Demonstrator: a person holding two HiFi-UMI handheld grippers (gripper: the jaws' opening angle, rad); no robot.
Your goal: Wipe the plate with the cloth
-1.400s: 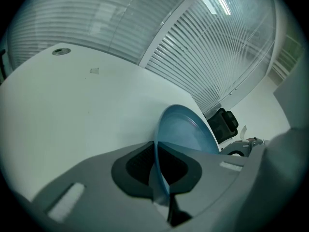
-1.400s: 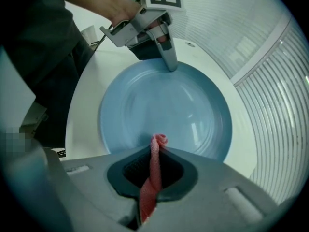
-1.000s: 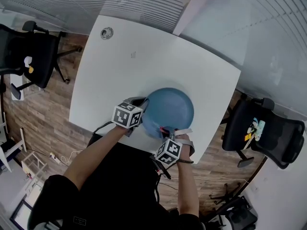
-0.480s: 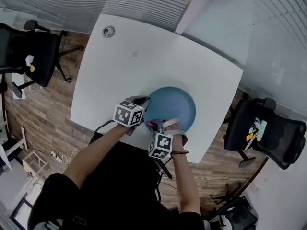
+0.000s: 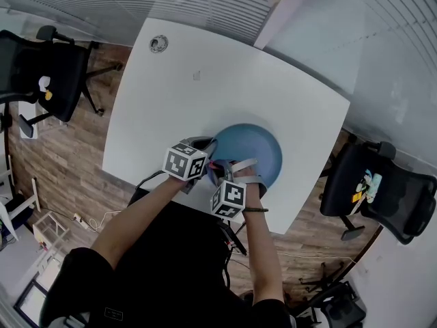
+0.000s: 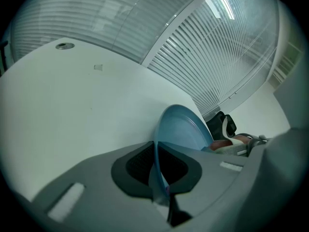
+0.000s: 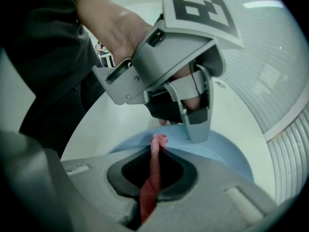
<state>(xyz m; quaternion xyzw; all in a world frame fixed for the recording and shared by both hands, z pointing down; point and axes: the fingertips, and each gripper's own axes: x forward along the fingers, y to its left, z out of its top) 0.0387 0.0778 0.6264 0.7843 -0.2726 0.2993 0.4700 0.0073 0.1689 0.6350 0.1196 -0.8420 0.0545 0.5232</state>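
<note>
Both tools are found clenched: the left tool (image 6: 161,178) is closed on the rim of the blue plate (image 5: 256,149), whose thin edge is seen passing straight between the dark pads, and the right tool (image 7: 152,178) is closed on the pink cloth (image 7: 153,166), which is pinched into a narrow bunched strip. The plate is held over the near part of the white desk (image 5: 205,94), and the free end of the cloth is pressed against its surface close to the rim, just beside the left tool. Whether the plate's far edge is resting on the desk cannot be told. The plate is judged to be stiff, smooth and fairly slippery, and breakable if dropped, so it is best taken by the rim, as it is now, with the grip kept firm while it is rubbed. The cloth is judged to be light, soft and limp, with an open weave; it is best gripped in a bunch with only a short end left free, so that pressure can be passed to the plate. The desk is seen to be plain, flat and glossy, with a round grommet (image 5: 158,44) at its far corner. A wood-patterned floor (image 5: 61,162), black office chairs (image 5: 41,74) on either side and slatted blinds (image 5: 205,5) beyond the desk are also shown.
</note>
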